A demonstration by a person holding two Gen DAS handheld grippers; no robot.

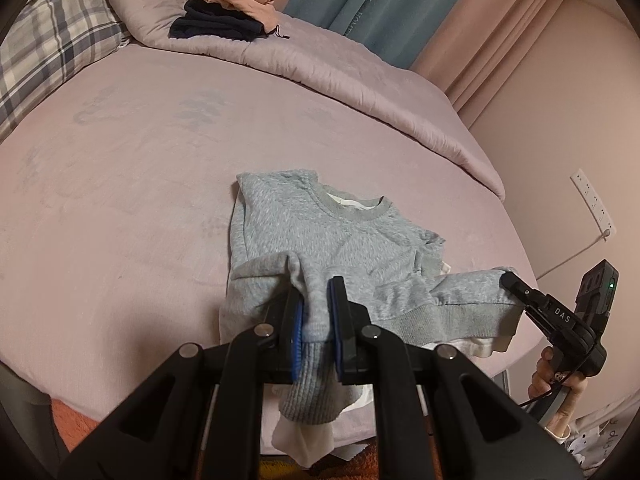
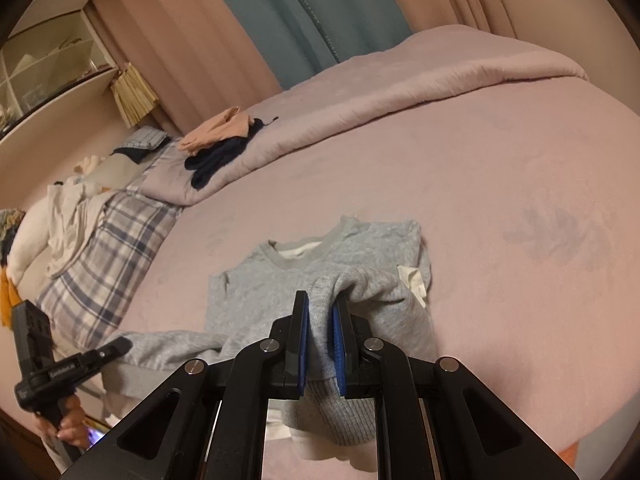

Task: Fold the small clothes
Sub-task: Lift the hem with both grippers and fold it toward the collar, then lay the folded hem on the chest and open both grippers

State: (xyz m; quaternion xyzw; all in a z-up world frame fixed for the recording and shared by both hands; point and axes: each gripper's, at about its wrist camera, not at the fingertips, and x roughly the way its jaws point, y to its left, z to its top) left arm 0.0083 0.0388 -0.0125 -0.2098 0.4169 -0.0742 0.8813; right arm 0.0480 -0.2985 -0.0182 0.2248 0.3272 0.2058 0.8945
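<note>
A small light grey-blue sweatshirt point(image 1: 340, 232) with a white lining lies collar-away on the pink bed sheet point(image 1: 120, 184). Its near part is lifted and bunched. My left gripper point(image 1: 316, 292) is shut on one lower corner, and ribbed hem hangs down between the blue pads. The right gripper point(image 1: 507, 280), held in a hand, pinches the other end of the hem at the bed's right edge. In the right wrist view the right gripper point(image 2: 320, 300) is shut on a fold of the sweatshirt point(image 2: 280, 288), and the left gripper point(image 2: 124, 345) grips the cloth at lower left.
A peach and dark navy pile of clothes point(image 1: 228, 12) rests on the rolled quilt point(image 1: 320, 72) at the far side. A plaid pillow point(image 1: 52, 48) lies far left. A power strip point(image 1: 592, 204) hangs on the right wall. Shelves point(image 2: 52, 60) stand beyond the bed.
</note>
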